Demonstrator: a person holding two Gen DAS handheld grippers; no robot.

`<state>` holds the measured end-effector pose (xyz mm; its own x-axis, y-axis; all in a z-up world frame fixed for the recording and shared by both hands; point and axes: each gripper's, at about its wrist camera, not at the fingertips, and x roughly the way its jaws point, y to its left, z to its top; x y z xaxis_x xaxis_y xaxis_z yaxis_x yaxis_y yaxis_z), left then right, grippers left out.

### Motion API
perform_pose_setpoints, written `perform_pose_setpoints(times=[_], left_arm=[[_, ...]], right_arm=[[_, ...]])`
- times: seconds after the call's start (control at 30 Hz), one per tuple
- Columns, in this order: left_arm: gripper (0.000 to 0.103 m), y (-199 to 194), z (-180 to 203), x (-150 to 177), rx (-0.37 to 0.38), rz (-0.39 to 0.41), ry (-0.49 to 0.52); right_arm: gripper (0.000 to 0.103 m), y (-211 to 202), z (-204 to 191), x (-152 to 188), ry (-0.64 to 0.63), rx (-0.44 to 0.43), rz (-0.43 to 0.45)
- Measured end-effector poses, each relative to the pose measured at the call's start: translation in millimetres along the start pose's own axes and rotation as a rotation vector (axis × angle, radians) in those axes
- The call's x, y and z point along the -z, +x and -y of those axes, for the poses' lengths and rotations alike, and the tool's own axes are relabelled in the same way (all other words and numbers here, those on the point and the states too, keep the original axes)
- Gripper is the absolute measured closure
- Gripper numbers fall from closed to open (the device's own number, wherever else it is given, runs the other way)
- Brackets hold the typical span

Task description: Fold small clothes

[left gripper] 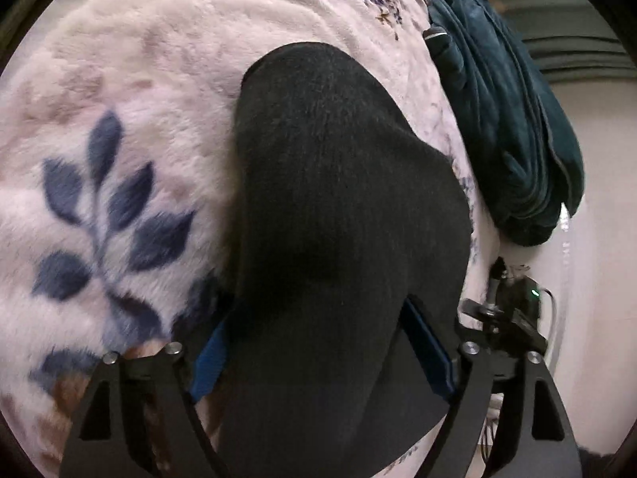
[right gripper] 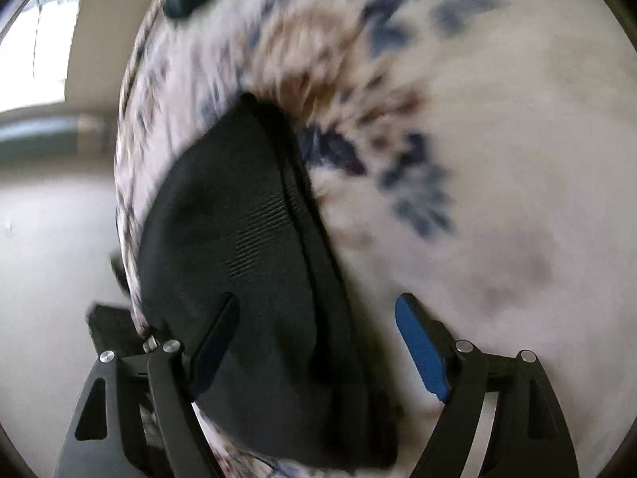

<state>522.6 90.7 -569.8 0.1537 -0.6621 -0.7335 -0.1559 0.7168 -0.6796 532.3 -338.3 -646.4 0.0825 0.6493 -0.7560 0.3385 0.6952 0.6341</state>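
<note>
Floral fleece blanket (left gripper: 159,79), teal cloth (left gripper: 509,127) beside.

Between the left gripper's (left gripper: 322,342) spread fingers the black sock (left gripper: 342,199) fills the whole gap, so nothing else fits there. To its left the fleece blanket (left gripper: 139,91) lies bare and open. On the right, a heaped teal cloth (left gripper: 513,127) crowds the blanket's edge (a small mounted device (left gripper: 517,310) sits just below it). The right gripper (right gripper: 318,342) has bare blanket on its right side.
</note>
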Motion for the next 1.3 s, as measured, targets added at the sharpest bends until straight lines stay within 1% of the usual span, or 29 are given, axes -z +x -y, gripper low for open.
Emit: perform_pose_setpoints(times=[0.07,0.1,0.13,0.17,0.2,0.23,0.3,0.33,0.37,0.4,0.43,0.5,0.6,0.73,0.8,0.83,0.87,0.97,1.1,1.13,1.2,1.23,1.27,1.3], left_arm=[[0.021,0,2,-2,0.014,0.003,0.006],[0.021,1,3,-3,0.017,0.003,0.006],[0.021,1,5,-4,0.018,0.002,0.012],[0.021,2,7,-5,0.019,0.002,0.018],[0.021,3,8,-6,0.019,0.004,0.018],[0.021,5,8,-7,0.025,0.006,0.014],[0.021,5,9,-8,0.030,0.022,0.010],[0.028,3,11,-8,0.037,0.036,0.017],[0.041,1,16,-9,0.041,0.055,0.031],[0.067,-1,22,-8,0.032,0.069,0.055],[0.072,-3,25,-7,0.037,0.081,0.067],[0.073,-9,34,-5,0.033,0.113,0.101],[0.074,-21,43,-5,0.036,0.133,0.114],[0.075,-47,51,-17,0.042,0.168,0.139],[0.075,-64,49,-29,0.054,0.181,0.142],[0.075,-73,48,-35,0.047,0.192,0.147],[0.075,-83,47,-42,0.051,0.199,0.152],[0.075,-111,43,-74,0.038,0.212,0.179],[0.075,-138,33,-133,0.016,0.215,0.219],[0.075,-140,29,-153,0.007,0.210,0.227],[0.075,-138,21,-185,-0.003,0.200,0.243],[0.075,-134,15,-205,-0.011,0.192,0.246],[0.075,-130,10,-218,-0.011,0.184,0.247],[0.074,-122,3,-235,-0.016,0.163,0.244]], right_arm=[[0.016,11,-11,-14,-0.061,-0.027,-0.050],[0.018,13,-17,-16,-0.082,-0.061,-0.070],[0.020,17,-25,-18,-0.099,-0.127,-0.108],[0.024,20,-31,-17,-0.112,-0.154,-0.126],[0.024,28,-38,-17,-0.135,-0.167,-0.153],[0.024,40,-42,-17,-0.143,-0.157,-0.177],[0.023,53,-46,-20,-0.146,-0.142,-0.175],[0.023,54,-46,-24,-0.129,-0.166,-0.162],[0.028,55,-47,-26,-0.119,-0.181,-0.154],[0.052,53,-48,-26,-0.119,-0.188,-0.143],[0.061,51,-51,-24,-0.135,-0.168,-0.135],[0.067,47,-56,-21,-0.148,-0.153,-0.109],[0.071,38,-70,-13,-0.162,-0.144,-0.066],[0.072,24,-90,-7,-0.152,-0.180,-0.021],[0.073,19,-107,5,-0.159,-0.203,-0.001],[0.073,19,-118,4,-0.160,-0.217,0.005],[0.073,21,-128,8,-0.166,-0.222,0.014],[0.073,29,-169,3,-0.171,-0.252,0.041],[0.073,47,-223,-21,-0.181,-0.270,0.071],[0.073,55,-237,-32,-0.176,-0.270,0.083],[0.073,61,-250,-45,-0.165,-0.275,0.096],[0.073,68,-257,-56,-0.160,-0.272,0.106],[0.073,78,-264,-69,-0.152,-0.268,0.115],[0.073,83,-267,-79,-0.140,-0.262,0.121]])
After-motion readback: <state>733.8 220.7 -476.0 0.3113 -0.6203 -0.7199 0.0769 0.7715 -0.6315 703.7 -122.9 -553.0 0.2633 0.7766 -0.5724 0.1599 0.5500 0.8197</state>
